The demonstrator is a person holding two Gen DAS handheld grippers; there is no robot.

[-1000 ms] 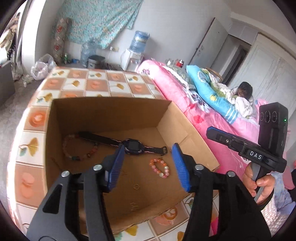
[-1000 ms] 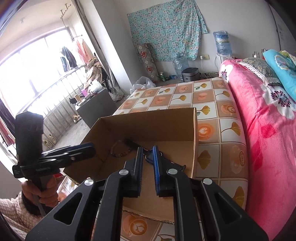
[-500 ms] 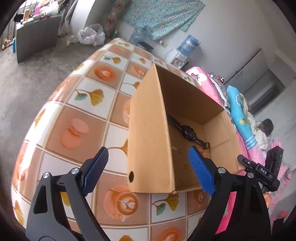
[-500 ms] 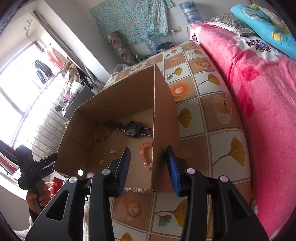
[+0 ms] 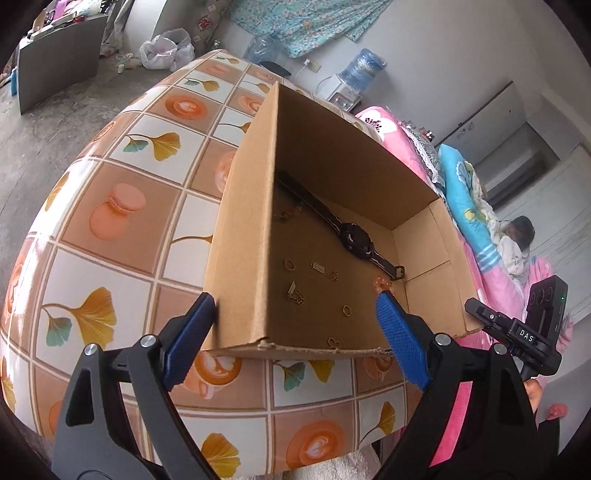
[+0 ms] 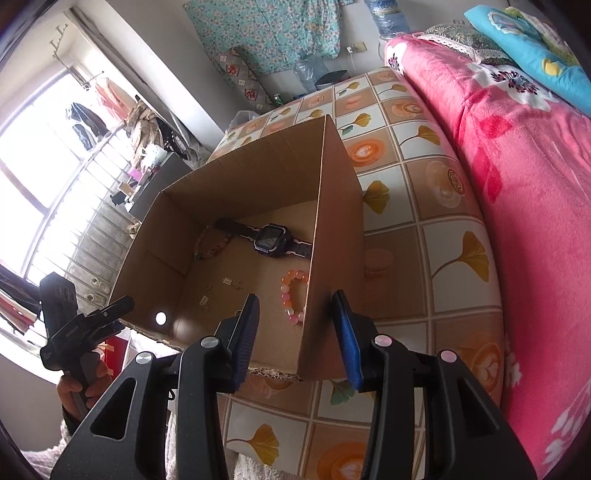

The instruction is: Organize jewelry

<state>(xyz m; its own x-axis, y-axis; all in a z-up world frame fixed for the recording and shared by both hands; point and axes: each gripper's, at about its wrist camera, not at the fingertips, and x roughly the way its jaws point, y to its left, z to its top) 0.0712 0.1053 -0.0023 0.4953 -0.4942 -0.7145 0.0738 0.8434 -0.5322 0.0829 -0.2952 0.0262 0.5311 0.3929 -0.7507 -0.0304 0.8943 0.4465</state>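
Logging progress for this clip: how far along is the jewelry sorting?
Apparently done: the dark smartwatch, pink bead bracelet, darker bead bracelet and small gold pieces lie inside the brown cardboard box. In hand: nothing; left gripper and right gripper straddle its walls, open. Left: gripping the box, perhaps.

This is a bedroom in a home. A bed with a pink flower blanket [image 6: 517,155] and a blue pillow [image 6: 532,48] stands just beside the tabletop [image 6: 417,147], which has a tile-pattern cover. A flower-print cloth [image 6: 266,29] hangs on the wall, a water dispenser [image 5: 354,77] stands below it, and clothes [image 6: 85,122] hang at the bright window.
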